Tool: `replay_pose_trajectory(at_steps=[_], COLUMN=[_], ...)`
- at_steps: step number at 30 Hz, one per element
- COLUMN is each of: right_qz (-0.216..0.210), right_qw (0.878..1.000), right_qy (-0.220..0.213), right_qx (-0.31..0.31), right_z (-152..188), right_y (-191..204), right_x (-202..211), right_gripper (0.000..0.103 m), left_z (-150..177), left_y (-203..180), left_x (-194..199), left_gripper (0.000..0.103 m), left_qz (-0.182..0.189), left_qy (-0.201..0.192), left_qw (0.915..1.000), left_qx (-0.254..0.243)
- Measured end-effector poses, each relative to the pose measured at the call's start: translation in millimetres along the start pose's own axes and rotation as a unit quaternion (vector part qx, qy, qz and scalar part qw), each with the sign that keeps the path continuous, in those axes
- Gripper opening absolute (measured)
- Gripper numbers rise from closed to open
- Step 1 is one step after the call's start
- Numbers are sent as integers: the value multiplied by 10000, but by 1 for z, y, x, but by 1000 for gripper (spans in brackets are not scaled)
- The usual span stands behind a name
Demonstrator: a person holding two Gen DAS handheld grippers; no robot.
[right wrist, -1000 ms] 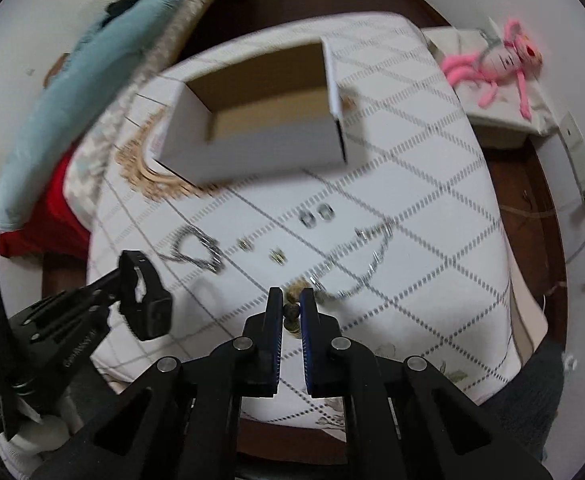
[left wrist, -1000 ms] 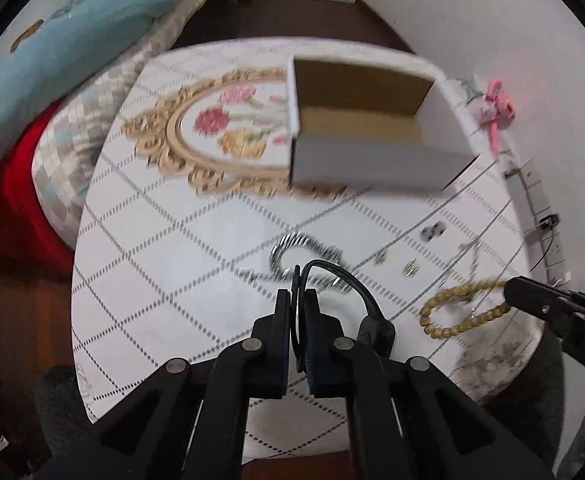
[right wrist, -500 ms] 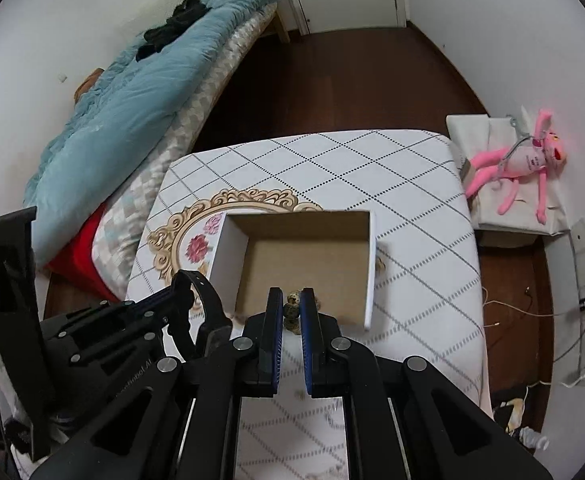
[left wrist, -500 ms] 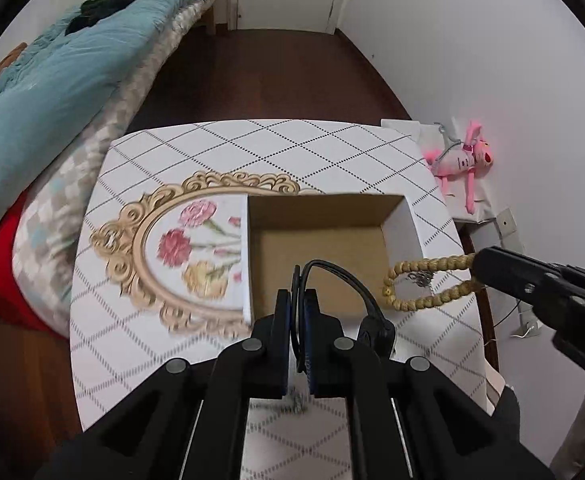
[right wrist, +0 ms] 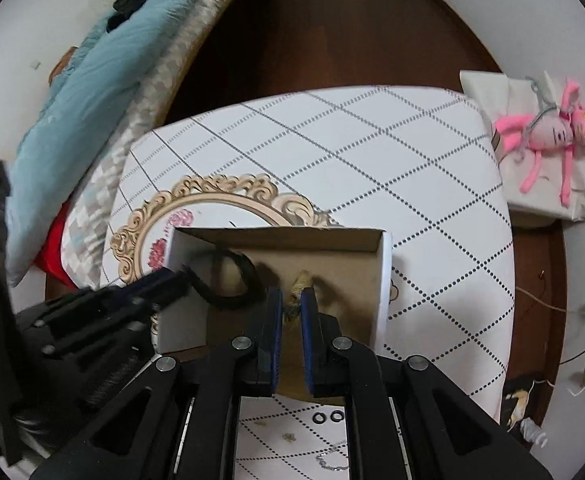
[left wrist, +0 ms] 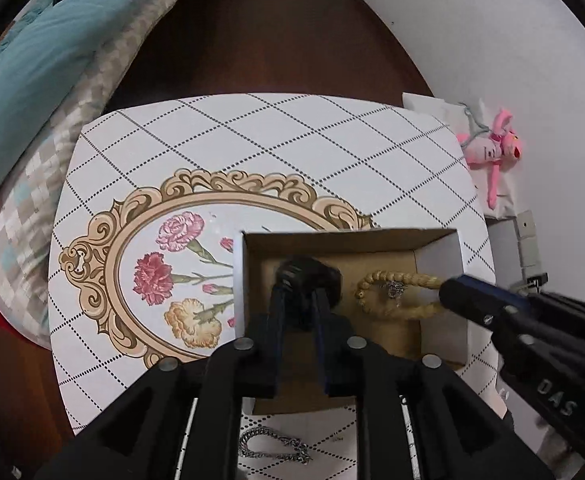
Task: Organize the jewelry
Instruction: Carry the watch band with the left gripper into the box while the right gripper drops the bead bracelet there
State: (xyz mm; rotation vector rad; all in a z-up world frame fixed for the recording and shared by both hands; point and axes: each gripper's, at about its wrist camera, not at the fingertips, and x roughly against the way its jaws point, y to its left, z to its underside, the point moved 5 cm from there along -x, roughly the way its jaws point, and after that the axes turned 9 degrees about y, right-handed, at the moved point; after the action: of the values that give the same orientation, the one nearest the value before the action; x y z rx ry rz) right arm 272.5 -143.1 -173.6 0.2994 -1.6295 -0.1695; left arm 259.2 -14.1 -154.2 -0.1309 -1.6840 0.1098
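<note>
Jaws parted over the cardboard box point(left wrist: 440, 240): my left gripper point(left wrist: 298, 300) around the black band point(right wrist: 232, 280), my right gripper point(right wrist: 291, 308) around the wooden beads point(left wrist: 396, 280).

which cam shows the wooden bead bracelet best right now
The left wrist view: the wooden bead bracelet spreads as a loop inside the cardboard box. The right wrist view shows only a sliver between the right gripper fingers.

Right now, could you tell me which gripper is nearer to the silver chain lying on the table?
Left. The silver chain lies just under the left gripper, in front of the box; the right gripper sits over the box's right side.
</note>
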Motion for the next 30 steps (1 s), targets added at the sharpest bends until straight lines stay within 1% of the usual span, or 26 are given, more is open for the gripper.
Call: replay_pose_trajectory(at_steps=[1,2,3,4,6,7,8,9,11,12,14,17,22,26,30], right_qz=[45,107,184,285,454,632,906,1091,1361,1419,1529,1630,1689,1695,1707], right_qw=[10000,9999,9998,9995,9987,9977,9954,9934,9901,9893,9876,9857,9839,9829,9804], right_qy=[4,-52,-106,-159,-226,-253,-313,-354,-354,-345,-356,-415,-542,-686,-955], right_qx=[-39,-44,-50,-49,-47,-31,-11,5,-10,-22,-61,-102,-203,-226,-227], right_z=[0,2,3,4,10,12,17,20,30,33,41,48,58,65,75], right_y=[-3,-7,-9,-12,-17,-20,-22,-24,-28,-30,-33,-37,-38,-34,-26], right_x=[0,1,4,6,9,10,10,10,6,4,-2,-6,-6,5,27], right_gripper=[18,34,48,52,65,70,84,93,95,96,101,101,101,102,101], left_z=[-1,-1,-1,0,2,3,5,8,16,18,25,34,46,54,60], left_y=[1,2,4,6,9,12,14,16,20,22,26,28,27,22,15], left_x=[2,5,9,12,17,17,17,17,15,13,7,2,3,13,32], left_gripper=[36,45,65,75,77,80,83,86,99,103,103,103,103,103,103], left_qz=[-61,-119,-199,-286,-439,-559,-672,-742,-892,-912,-1033,-1090,-1040,-1009,-957], left_qy=[-40,-119,-212,-292,-459,-498,-551,-633,-768,-779,-768,-773,-819,-965,-1162], left_qw=[10000,9999,9996,9991,9979,9972,9962,9952,9930,9928,9916,9909,9909,9899,9884], left_qx=[14,25,46,88,80,85,89,84,78,72,110,154,254,236,195])
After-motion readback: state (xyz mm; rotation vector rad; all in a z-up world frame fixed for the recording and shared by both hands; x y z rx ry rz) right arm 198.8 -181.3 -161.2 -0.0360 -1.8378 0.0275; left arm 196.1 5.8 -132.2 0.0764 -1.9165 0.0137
